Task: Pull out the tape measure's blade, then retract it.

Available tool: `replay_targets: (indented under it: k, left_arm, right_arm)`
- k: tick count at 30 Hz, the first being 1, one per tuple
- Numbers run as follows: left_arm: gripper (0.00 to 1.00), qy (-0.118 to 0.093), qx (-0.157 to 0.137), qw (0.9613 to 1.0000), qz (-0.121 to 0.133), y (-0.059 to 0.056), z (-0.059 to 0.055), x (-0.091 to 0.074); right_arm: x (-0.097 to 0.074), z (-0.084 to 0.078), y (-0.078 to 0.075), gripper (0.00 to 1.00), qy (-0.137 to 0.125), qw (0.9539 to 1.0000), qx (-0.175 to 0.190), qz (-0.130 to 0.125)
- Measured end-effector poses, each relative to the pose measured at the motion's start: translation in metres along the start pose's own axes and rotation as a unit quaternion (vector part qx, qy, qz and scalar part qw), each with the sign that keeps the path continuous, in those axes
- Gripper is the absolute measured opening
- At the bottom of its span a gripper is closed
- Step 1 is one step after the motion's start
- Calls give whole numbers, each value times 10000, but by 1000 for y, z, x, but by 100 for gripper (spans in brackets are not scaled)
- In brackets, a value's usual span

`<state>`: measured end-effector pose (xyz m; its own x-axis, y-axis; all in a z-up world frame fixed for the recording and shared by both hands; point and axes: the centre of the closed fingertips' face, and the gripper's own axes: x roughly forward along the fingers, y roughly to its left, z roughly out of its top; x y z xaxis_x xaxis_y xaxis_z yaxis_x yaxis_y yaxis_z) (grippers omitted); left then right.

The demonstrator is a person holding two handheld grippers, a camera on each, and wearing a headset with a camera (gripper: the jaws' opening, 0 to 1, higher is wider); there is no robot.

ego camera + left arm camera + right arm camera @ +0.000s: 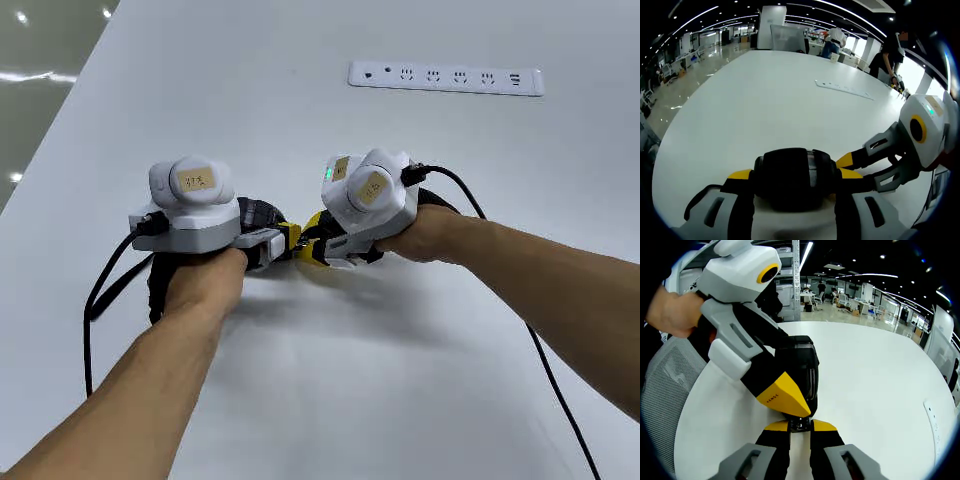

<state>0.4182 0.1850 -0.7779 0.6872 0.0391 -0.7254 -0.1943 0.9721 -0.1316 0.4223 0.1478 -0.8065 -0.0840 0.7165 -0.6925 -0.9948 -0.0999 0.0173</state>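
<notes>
Barely begun: fingers of the left gripper grasp the tape measure, those of the right gripper pinch its blade tip; pulling and retracting remain.

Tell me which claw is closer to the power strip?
Right, just barely. The right claw, pinching the tape measure by its tip, sits down-left of the power strip in the head view; the left claw, gripping the tape measure, is farther left.
</notes>
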Motion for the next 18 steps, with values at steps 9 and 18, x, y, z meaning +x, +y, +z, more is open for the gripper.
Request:
replay_targets:
  k: [9,18]
  left_arm:
    - [62,1,-15,10000,-17,0,1,1]
    - [64,-18,-119,9999,-50,-1,0,1]
  right_arm:
    - [3,-1,0,11,-2,10000,-13,-1]
    - [3,0,1,12,62,9999,-126,-33]
